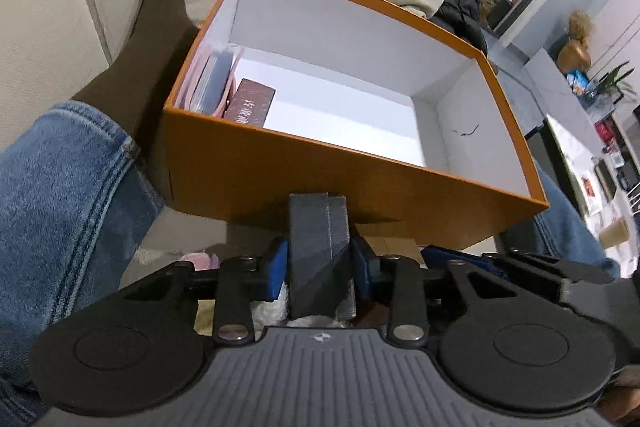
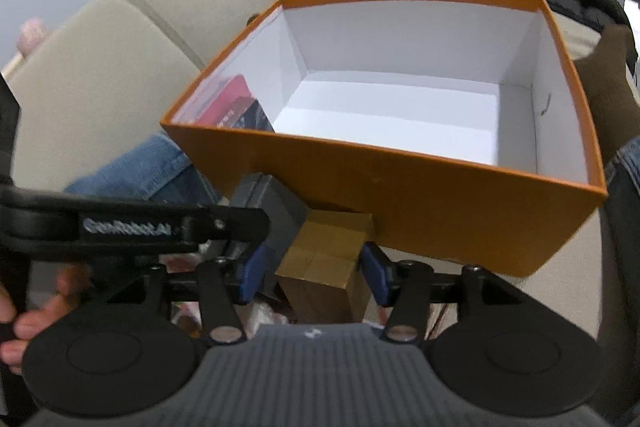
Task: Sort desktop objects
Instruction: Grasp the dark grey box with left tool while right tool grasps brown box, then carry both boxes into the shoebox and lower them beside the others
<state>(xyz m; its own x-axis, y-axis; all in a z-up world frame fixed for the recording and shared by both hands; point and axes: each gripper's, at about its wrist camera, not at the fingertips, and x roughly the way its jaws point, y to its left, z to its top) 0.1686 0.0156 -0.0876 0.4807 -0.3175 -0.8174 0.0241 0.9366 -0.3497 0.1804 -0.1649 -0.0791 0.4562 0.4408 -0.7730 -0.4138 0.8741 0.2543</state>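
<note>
— While both tools are loaded, how much of the sorting looks finished?

— Some of it, by the look of the orange box. At its left end a maroon box lies beside a pinkish packet with a blue-grey face that stands against the left wall. The rest of the white floor, from the middle to the right wall, is bare.

— And the two pieces in hand?

— The left tool has its blue pads pressed against the sides of a dark grey block, which stands upright between them, just near of the box's near wall and outside it. The right tool is spread a little wider around a tan cardboard carton; the right pad seems to touch its side, while contact on the left is harder to judge. That carton is also outside the box, against its near wall. In the right wrist view the left tool and its grey block sit just left of the carton.

— So what is left?

— Judging from this, both held pieces have yet to go over the near wall into the bare part. Pale, crinkled items show faintly under the tools; what they are cannot be told, so more may be waiting.
</note>
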